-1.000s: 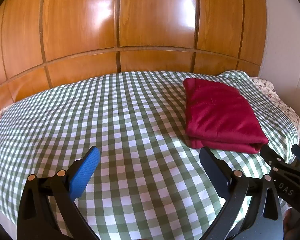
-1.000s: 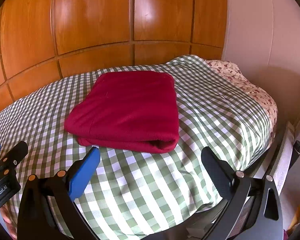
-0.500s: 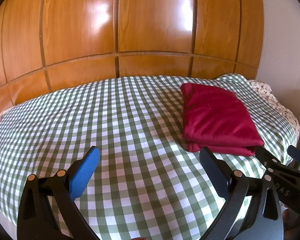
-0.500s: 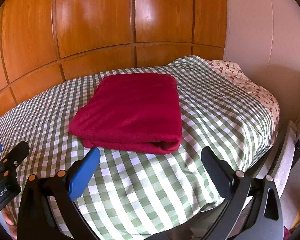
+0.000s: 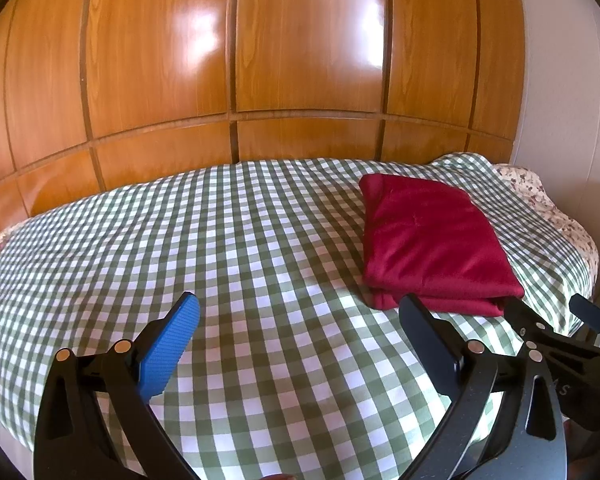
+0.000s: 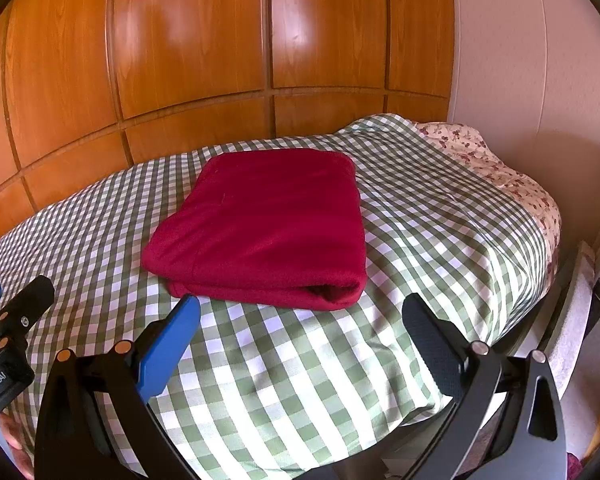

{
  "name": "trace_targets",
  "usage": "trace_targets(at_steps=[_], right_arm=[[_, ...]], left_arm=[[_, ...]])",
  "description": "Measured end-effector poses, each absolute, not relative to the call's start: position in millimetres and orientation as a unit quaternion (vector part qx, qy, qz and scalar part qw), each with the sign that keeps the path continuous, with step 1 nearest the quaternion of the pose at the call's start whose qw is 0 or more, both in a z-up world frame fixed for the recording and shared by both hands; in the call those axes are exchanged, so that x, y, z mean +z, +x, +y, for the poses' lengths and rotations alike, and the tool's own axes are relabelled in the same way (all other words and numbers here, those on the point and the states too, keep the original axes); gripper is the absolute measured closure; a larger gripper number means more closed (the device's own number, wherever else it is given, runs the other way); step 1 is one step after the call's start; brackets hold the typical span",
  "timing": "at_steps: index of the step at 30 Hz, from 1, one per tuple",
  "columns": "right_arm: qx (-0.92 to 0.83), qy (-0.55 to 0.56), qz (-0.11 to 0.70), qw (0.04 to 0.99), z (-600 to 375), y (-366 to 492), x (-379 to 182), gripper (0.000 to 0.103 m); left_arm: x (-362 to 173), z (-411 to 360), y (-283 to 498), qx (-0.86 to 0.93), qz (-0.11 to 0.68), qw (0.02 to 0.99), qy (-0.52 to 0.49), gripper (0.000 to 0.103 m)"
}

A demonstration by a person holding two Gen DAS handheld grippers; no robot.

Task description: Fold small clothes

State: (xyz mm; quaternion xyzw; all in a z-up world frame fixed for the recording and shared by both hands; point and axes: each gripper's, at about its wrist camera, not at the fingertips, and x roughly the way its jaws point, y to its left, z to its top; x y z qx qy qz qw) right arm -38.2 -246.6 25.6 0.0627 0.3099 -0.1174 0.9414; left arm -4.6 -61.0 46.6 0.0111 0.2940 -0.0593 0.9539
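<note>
**Both grippers wide apart over the bed, one folded red garment ahead**

I count two grippers, one garment, one bed. Nearest to me, my left gripper (image 5: 300, 322) has its jaws spread wide, nothing between them, hovering above the green-checked bedcover (image 5: 240, 264) without touching it. My right gripper (image 6: 302, 318) is spread just as wide and also carries nothing; in the left view it shows at the lower right edge.

Just past the right gripper's fingertips lies the single red garment (image 6: 268, 224), folded into a flat rectangular stack with its thick folded edge facing me. From the left gripper it sits ahead and to the right (image 5: 432, 236).

Beyond the garment a flowered sheet (image 6: 496, 164) shows at the bed's far right corner. Farthest off stand glossy wooden panels (image 5: 300, 60).
</note>
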Motion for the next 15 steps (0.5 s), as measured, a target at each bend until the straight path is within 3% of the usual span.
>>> trace_targets(at_steps=[15], right_arm=[[-0.108,0.064,0.316,0.94,-252,-31,22,0.002]], left_arm=[[32,-64,5,-0.062,0.32,0.945,0.015,0.004]])
